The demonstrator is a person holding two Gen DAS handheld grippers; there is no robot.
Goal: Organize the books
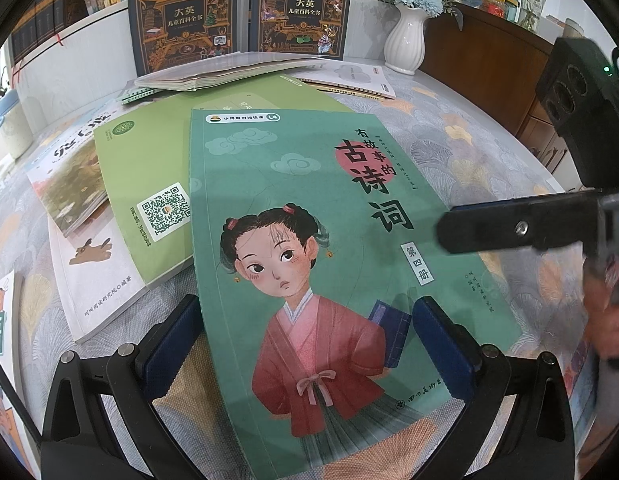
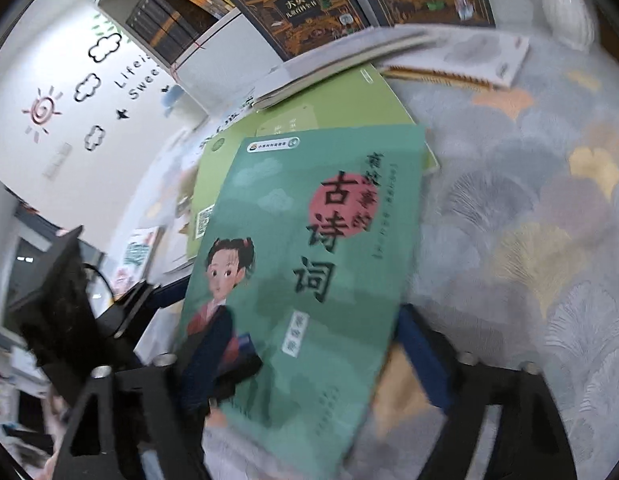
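Trouble could be expected: teal book (image 1: 309,240), centre frame atop green book (image 1: 149,152), is straddled by wide left gripper (image 1: 309,344) and wide right gripper (image 2: 309,360); a one-cover pinch would fan pages.

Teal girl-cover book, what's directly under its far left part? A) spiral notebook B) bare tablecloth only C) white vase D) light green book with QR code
D: in the left wrist view the teal book overlaps the light green book, whose QR code shows just beside the teal book's left edge.
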